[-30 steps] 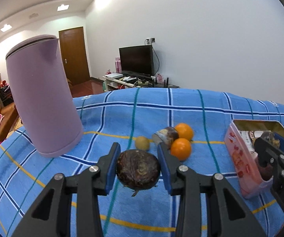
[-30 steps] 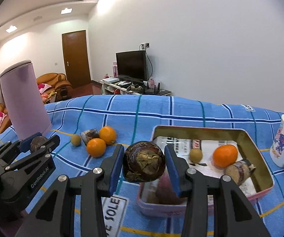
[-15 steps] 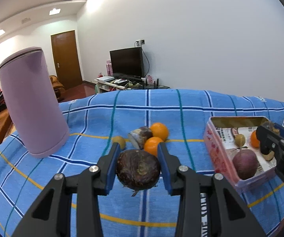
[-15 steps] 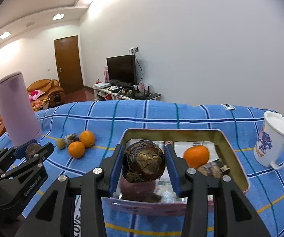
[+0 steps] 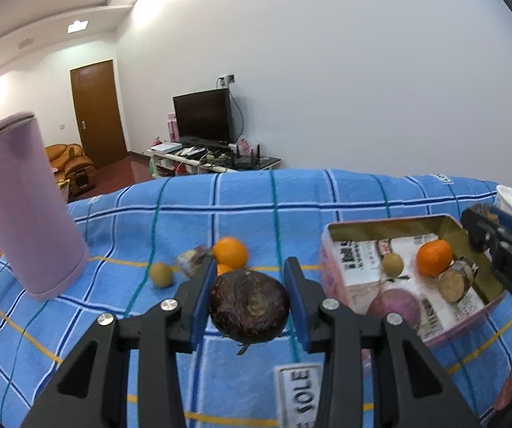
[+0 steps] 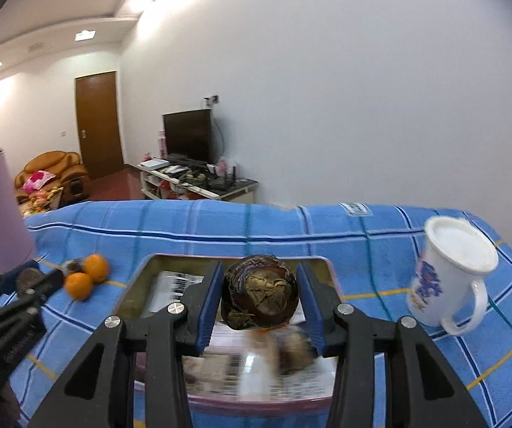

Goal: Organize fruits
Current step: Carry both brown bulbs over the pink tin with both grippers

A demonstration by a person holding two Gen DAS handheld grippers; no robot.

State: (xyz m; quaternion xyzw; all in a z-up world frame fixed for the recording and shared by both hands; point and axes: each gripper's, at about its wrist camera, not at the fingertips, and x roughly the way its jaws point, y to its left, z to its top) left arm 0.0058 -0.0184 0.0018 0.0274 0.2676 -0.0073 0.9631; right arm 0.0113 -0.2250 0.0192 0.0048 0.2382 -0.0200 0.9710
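My left gripper (image 5: 249, 306) is shut on a dark purple round fruit (image 5: 249, 305), held above the blue checked cloth left of the pink tin box (image 5: 331, 267). My right gripper (image 6: 259, 297) is shut on another dark brown round fruit (image 6: 259, 296), held over the tin box (image 6: 142, 274). The box holds an orange (image 5: 434, 257), a small tan fruit (image 5: 392, 263), a purple fruit (image 5: 393, 306) and a cut brown piece (image 5: 455, 281). Two oranges (image 5: 230, 251), a tan fruit (image 5: 160, 274) and a brown piece (image 5: 192, 260) lie on the cloth.
A tall lilac canister (image 5: 24, 210) stands at the left of the table. A white mug (image 6: 448, 267) with a blue print stands right of the box. A white label (image 5: 297, 392) lies on the cloth below my left gripper.
Both grippers have moved to the right with their fruits. My right gripper went from the box's left front corner to over its middle. My left gripper came nearer the box.
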